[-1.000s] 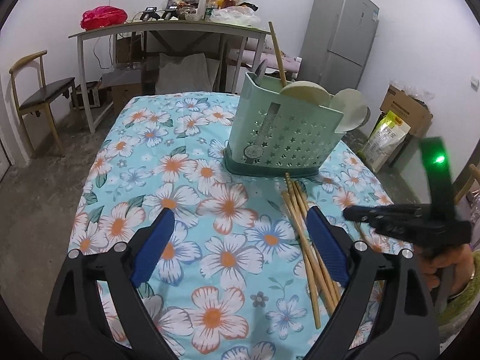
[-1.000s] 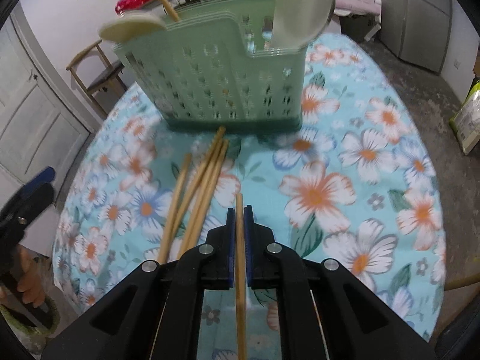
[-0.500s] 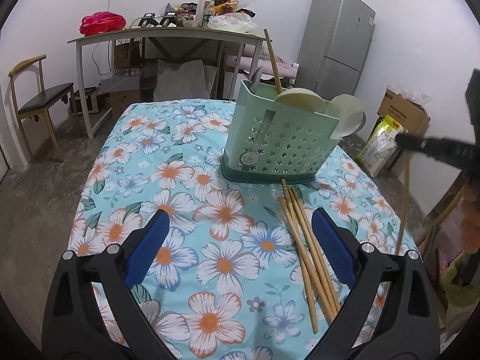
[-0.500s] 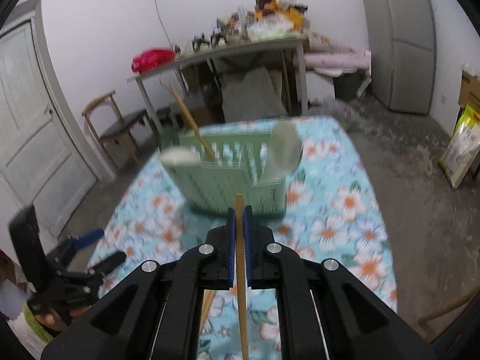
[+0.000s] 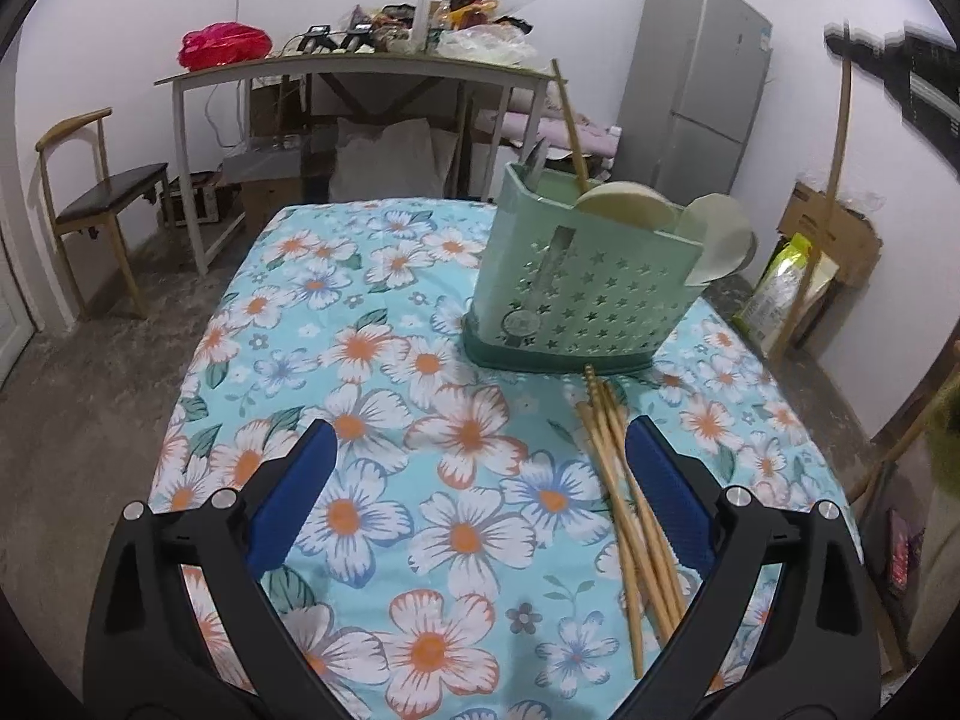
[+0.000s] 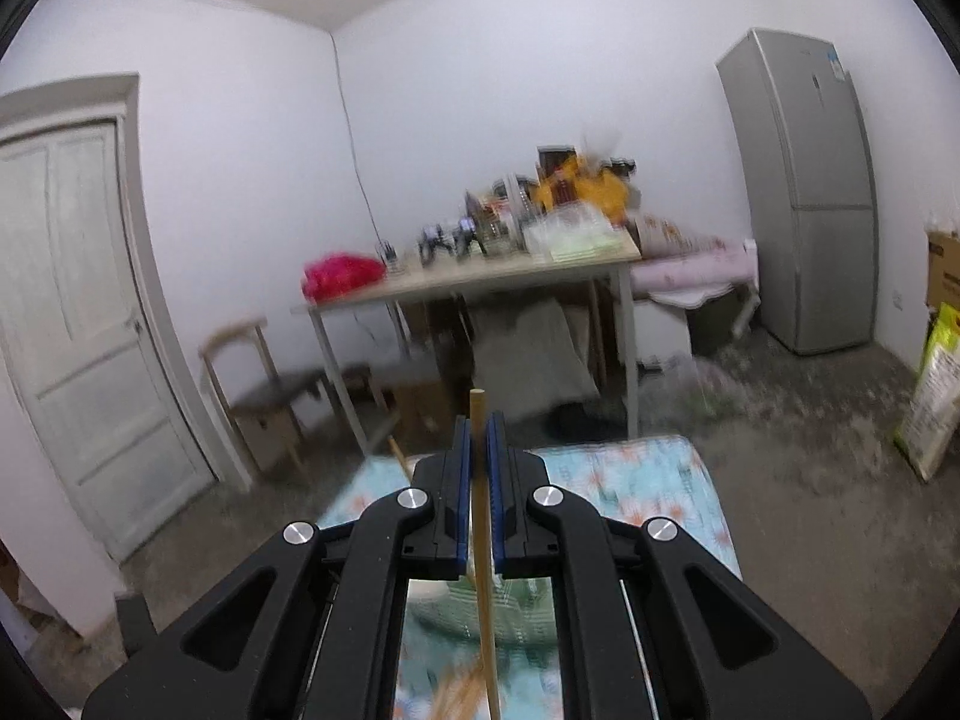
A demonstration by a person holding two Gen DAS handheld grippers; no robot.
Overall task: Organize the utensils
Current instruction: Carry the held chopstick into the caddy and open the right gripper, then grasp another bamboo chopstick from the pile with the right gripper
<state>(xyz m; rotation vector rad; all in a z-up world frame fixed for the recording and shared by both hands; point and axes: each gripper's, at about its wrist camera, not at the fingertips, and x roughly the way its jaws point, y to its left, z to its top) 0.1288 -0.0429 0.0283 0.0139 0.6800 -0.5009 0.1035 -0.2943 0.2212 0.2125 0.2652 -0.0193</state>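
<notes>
A green perforated utensil holder stands on the flowered table, with a chopstick and two pale spoons in it. Several wooden chopsticks lie on the cloth in front of it. My left gripper is open and empty, low over the near table edge, its right finger by the loose chopsticks. My right gripper is shut on one chopstick, raised high and tilted up. In the left wrist view that chopstick hangs upright at the right, above and to the right of the holder. The holder shows blurred below the right gripper.
A desk loaded with clutter stands behind the table, with a chair to its left. A grey fridge is at the back right, with a cardboard box and a bag beside it. A white door is on the left wall.
My right gripper has lifted its chopstick from the table up high and tilted its view from the holder to the room. My left gripper has stayed open and pulled back slightly.
</notes>
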